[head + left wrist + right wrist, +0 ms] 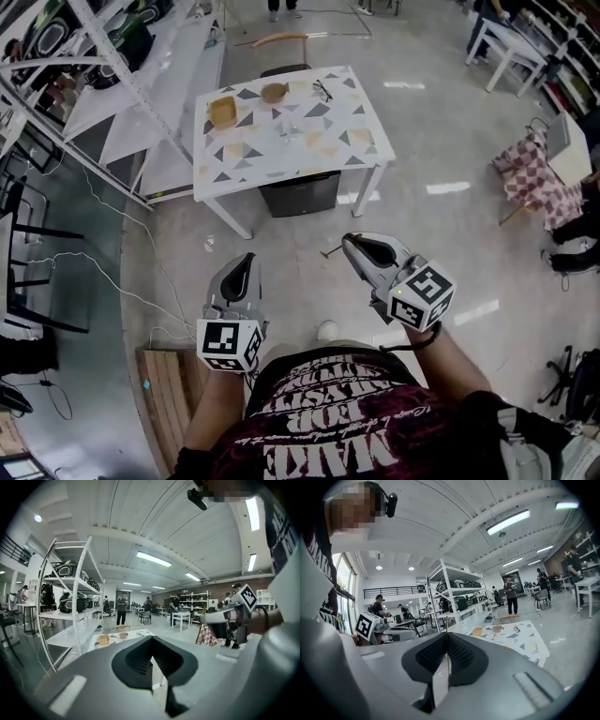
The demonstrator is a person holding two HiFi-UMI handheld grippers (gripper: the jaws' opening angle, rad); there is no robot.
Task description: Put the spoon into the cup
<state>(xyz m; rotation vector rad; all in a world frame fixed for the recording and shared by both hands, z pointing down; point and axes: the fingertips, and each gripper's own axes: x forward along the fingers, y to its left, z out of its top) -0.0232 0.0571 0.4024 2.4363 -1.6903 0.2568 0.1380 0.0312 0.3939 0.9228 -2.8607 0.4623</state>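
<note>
Left claw [246, 265]: the two jaws are pressed together at the tips and nothing is between them; it is held low in front of the person's body. In the left gripper view [151, 641] it looks toward the bench.
Right claw [354, 242]: the jaws are also closed, with only a thin line between them [447, 641], and it carries nothing. It is beside the left claw but apart from it.
Bench [347, 141]: white top with grey and yellow triangles. It stands well apart from both claws, ahead of the person.
Tan cup [223, 112]: on the far left part of the bench.
Tan bowl [274, 92]: near the cup, at the far edge.
Small pale thing [289, 133]: near the middle of the bench; it is too small to tell if it is the spoon.
Eyeglasses [322, 90]: on the far right part of the bench.
Black box [300, 195]: on the floor under the bench.
Shelf rack [94, 94]: to the left of the bench.
</note>
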